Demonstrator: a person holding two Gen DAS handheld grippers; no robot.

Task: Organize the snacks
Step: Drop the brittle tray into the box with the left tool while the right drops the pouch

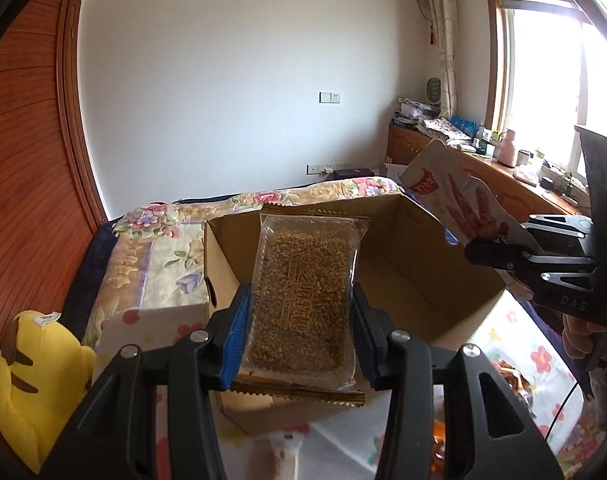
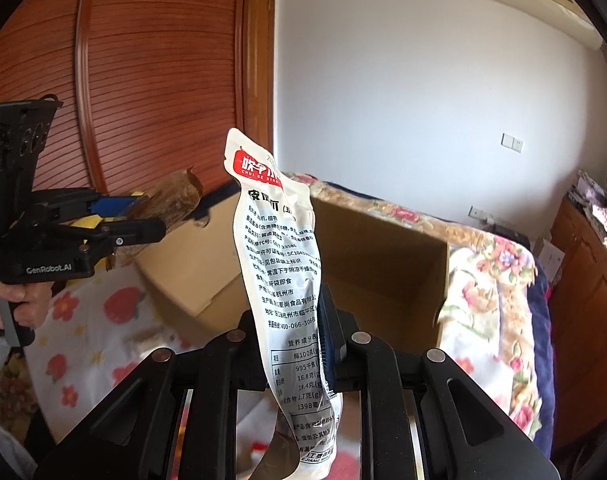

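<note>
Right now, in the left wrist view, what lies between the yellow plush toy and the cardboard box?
In the left wrist view, a folded floral quilt lies between the yellow plush toy and the cardboard box, beside the box's left wall.

Two grippers, each with one snack: one clear sesame bar and one white pouch. One open box, one yellow plush toy.
</note>
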